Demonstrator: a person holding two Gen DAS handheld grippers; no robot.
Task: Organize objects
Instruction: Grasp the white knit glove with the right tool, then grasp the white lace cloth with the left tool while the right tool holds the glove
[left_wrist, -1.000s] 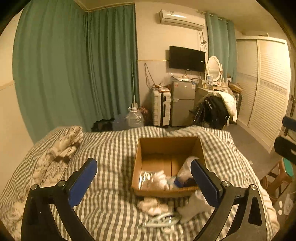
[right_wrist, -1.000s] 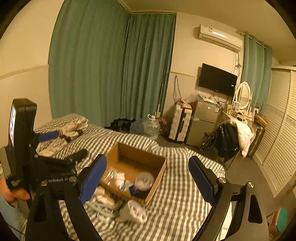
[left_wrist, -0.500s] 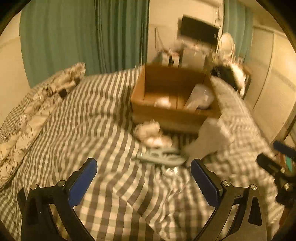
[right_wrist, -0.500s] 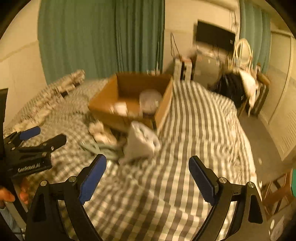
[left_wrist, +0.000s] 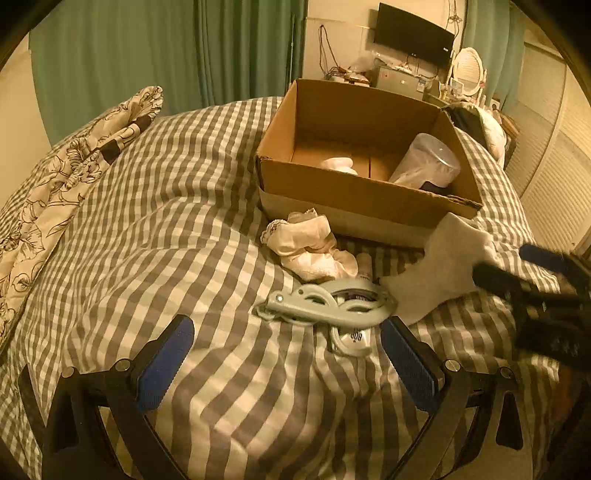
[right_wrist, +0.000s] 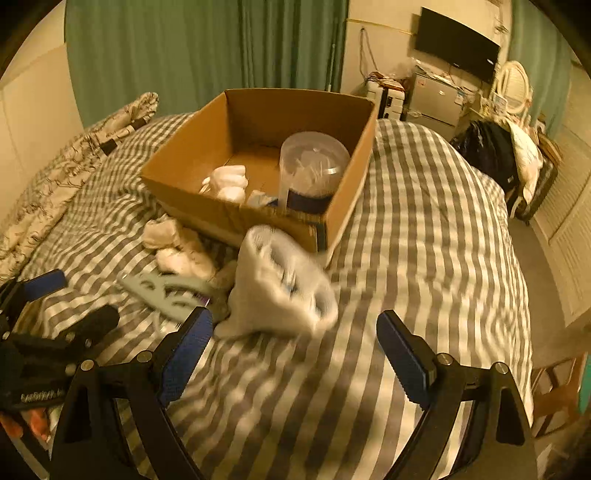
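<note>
The landmark is the box (left_wrist: 364, 206), an open cardboard carton resting on the bed (left_wrist: 177, 206), which is covered in grey-and-white check.

Far left of the box, a floral quilt (left_wrist: 55, 184) lies bunched along the bed edge. The left hand-held gripper (left_wrist: 284, 365) hovers over the bed in front of the box, fingers spread wide and holding nothing. A crumpled cloth (left_wrist: 306, 245) lies just in front of the box's near-left corner. In front of the cloth lies a pale green clip (left_wrist: 325, 306), between and slightly beyond the left fingertips, apart from both pads.

Inside the box, a white bundle (right_wrist: 229, 182) sits toward the left and a clear jar (right_wrist: 312, 168) stands at the right, against the near wall.

A white bag (right_wrist: 280, 291) lies on the bed in front of the box's near-right corner, blurred in the right wrist view. It is just ahead of the right hand-held gripper (right_wrist: 295, 354), nearer its left finger (right_wrist: 184, 354), and not between the pads. That hand-held gripper is likewise spread and empty.
</note>
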